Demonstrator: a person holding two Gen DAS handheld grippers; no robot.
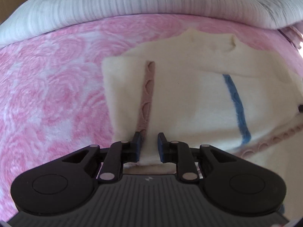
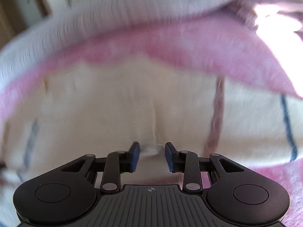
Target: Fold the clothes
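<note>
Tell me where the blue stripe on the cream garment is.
In the left wrist view, the blue stripe runs down the cream garment, right of the left gripper and the mauve trim.

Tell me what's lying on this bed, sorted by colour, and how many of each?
Cream: 1, the fleece garment with a blue stripe and dusty pink trim.
Pink: 1, the rose-patterned blanket.
White: 1, the ribbed cover at the back.
Total: 3.
</note>
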